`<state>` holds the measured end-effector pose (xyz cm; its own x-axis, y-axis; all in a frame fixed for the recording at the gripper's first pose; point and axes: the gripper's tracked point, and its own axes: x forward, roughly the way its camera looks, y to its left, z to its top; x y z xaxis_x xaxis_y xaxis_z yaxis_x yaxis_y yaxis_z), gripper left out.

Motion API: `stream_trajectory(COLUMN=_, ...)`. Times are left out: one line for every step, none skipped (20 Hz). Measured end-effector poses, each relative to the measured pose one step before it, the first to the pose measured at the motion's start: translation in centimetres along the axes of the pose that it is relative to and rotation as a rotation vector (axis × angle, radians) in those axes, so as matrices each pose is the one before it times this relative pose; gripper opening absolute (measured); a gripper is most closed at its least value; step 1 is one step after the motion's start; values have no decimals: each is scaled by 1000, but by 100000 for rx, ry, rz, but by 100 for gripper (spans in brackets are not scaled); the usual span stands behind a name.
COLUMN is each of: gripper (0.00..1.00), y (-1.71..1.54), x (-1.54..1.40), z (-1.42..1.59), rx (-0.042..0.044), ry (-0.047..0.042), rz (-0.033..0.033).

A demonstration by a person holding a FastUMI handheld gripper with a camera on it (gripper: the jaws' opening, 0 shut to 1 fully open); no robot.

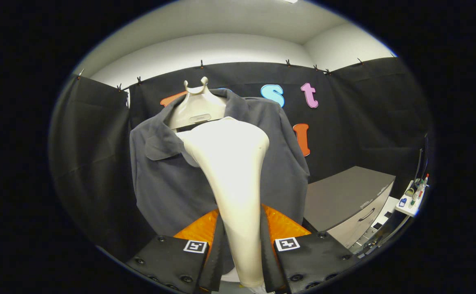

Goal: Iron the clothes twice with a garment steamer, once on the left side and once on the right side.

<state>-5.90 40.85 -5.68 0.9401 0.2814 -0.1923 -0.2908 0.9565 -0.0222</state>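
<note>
A cream garment steamer (pixel 232 171) stands upright between my fingers, its handle pinched by both and its wide head rising ahead of them. My gripper (pixel 241 245) is shut on that handle. Just beyond the steamer head hangs a dark grey shirt (pixel 164 179) on a pale hanger form (pixel 197 107), collar at the top and a chest pocket flap on its left half. The steamer head covers the shirt's middle, close to the cloth near the collar; whether it touches, I cannot tell.
A grey cabinet (pixel 350 198) with a drawer handle stands low to the right of the shirt. Further right, a small white shelf (pixel 412 200) holds several little items. Black cloth walls close in behind and on both sides.
</note>
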Motion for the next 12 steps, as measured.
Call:
stream_trajectory(gripper=47, y=1341, x=37, z=315, rx=-505, ry=-356, rz=1092)
stream_trajectory(gripper=47, y=1265, x=203, z=-55, rx=-473, ry=-195, rz=1333)
stream_trajectory(gripper=47, y=1314, x=178, z=-135, rx=-593, ry=-130, rz=1345)
stream_trajectory(gripper=47, y=1174, x=238, z=-104, rx=-520, ry=-76, rz=1294)
stream_trajectory(gripper=47, y=1148, x=272, z=-181, rx=-555, ry=163, rz=1398)
stream_trajectory(gripper=47, y=1057, x=246, z=-292, rx=-593, ry=276, rz=899)
stream_trajectory(gripper=47, y=831, x=461, z=-377, rx=-657, ry=503, rz=423)
stream_trajectory(gripper=47, y=448, x=666, z=-351, rx=-669, ry=868, rz=36)
stream_trajectory(gripper=47, y=438, x=553, z=-505, rx=-688, ry=1074, rz=-301)
stream_trajectory(gripper=47, y=355, x=566, z=-504, rx=-634, ry=1316, rz=-442)
stream_trajectory(gripper=47, y=224, x=572, z=-545, rx=-284, ry=1346, rz=-403)
stream_trajectory(gripper=46, y=180, x=523, z=-394, rx=-270, ry=1074, rz=-554)
